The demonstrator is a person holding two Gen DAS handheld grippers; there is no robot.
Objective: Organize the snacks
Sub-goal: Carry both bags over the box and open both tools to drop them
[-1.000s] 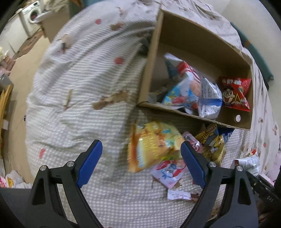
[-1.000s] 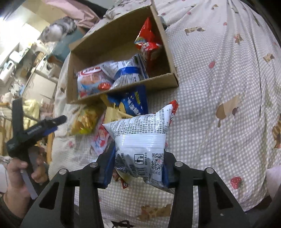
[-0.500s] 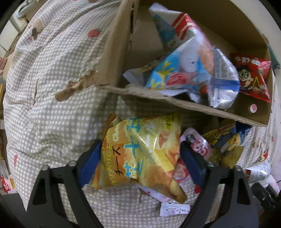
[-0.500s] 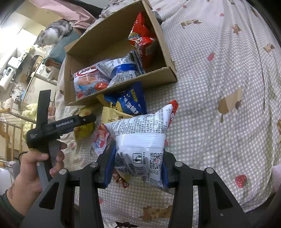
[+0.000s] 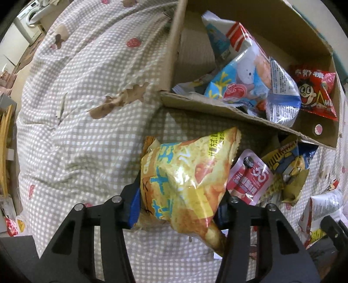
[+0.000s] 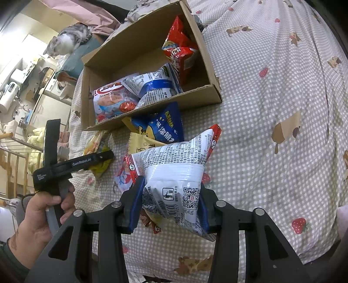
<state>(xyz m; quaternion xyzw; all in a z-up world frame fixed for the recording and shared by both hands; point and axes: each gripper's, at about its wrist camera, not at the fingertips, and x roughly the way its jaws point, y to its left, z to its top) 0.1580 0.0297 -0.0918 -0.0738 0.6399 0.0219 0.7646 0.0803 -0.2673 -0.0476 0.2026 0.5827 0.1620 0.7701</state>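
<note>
Your left claw (image 5: 177, 204) has now closed on the yellow chip bag (image 5: 184, 178), just before the cardboard box (image 5: 217, 106). Your right claw (image 6: 169, 204) grips the white QR-coded bag (image 6: 174, 174); "GenRobot.AI" marks the other tool.

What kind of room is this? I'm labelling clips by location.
Probably a bedroom in a small flat: the snacks and box sit on a soft checked quilt, a cat lies beyond it, and a washing machine stands nearby.
</note>
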